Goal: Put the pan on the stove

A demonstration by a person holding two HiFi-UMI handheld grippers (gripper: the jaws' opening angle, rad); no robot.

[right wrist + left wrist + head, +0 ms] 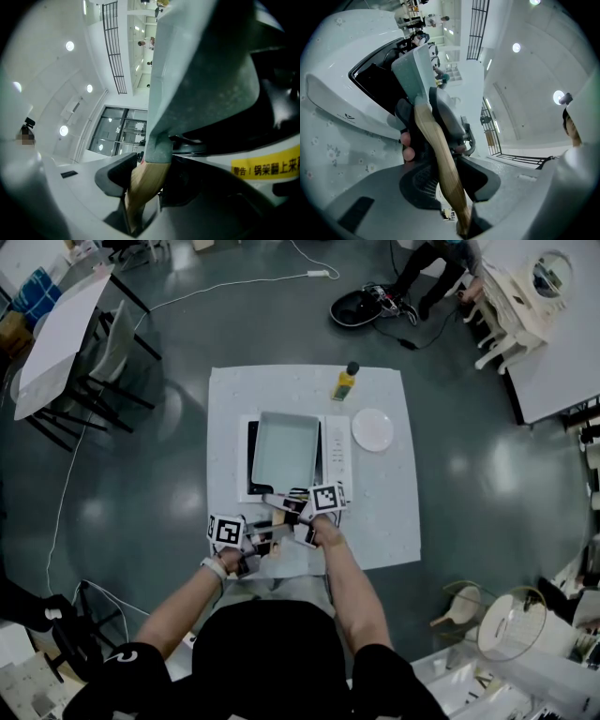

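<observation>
A pale grey-green rectangular pan with a wooden handle lies over the black-topped induction stove at the table's middle. Whether it rests on the glass cannot be told. Both grippers hold the handle at the pan's near end. My left gripper is shut on the handle's outer part. My right gripper is shut on the handle close to where it joins the pan. In the left gripper view the pan stands beyond the jaws, over the stove's dark top.
A yellow bottle with a dark cap stands at the table's far edge. A white plate lies right of the stove's white control strip, which carries a yellow warning label. The white cloth covers the table; chairs and another table stand far left.
</observation>
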